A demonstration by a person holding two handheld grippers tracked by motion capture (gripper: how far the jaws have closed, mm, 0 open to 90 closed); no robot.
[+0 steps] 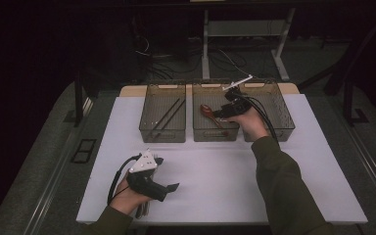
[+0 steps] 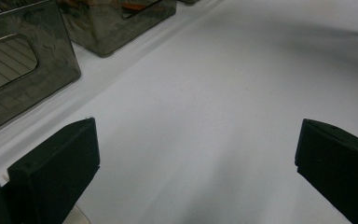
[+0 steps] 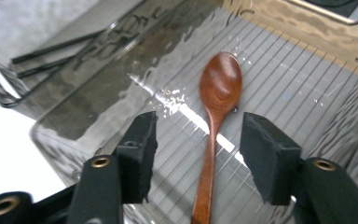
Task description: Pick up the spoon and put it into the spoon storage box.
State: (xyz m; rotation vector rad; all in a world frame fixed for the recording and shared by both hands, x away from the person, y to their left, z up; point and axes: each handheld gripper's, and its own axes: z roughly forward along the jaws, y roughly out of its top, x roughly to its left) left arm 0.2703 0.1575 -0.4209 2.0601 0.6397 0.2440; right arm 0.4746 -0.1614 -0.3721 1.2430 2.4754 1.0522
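**Wooden spoon lies in the middle bin, right claw parted over it**

3 smoky, see-through bins stand in a row at the far side of the white table (image 1: 210, 181). The right claw (image 3: 198, 154) hangs over the middle bin (image 1: 215, 133), tilted down into it. From its own camera the 2 black pads stand apart on either side of the wooden spoon (image 3: 216, 107), with clear gaps between pad and handle, so nothing is gripped. The spoon rests flat on the ribbed floor of that bin, bowl pointing away from the claw, handle running back between the pads. In the high view it shows as a reddish shape at the near left part of the middle bin (image 1: 209, 113).

The left bin (image 1: 162, 129) holds dark chopsticks (image 1: 169, 116) lying aslant along its floor; the right gripper view catches them through the bin walls. The right bin (image 1: 279, 122) sits just beside the person's right hand.

The left claw (image 2: 196, 163) rests low over bare table near the front edge, well apart from the bins. Its jaws stand wide, with only white tabletop between them.
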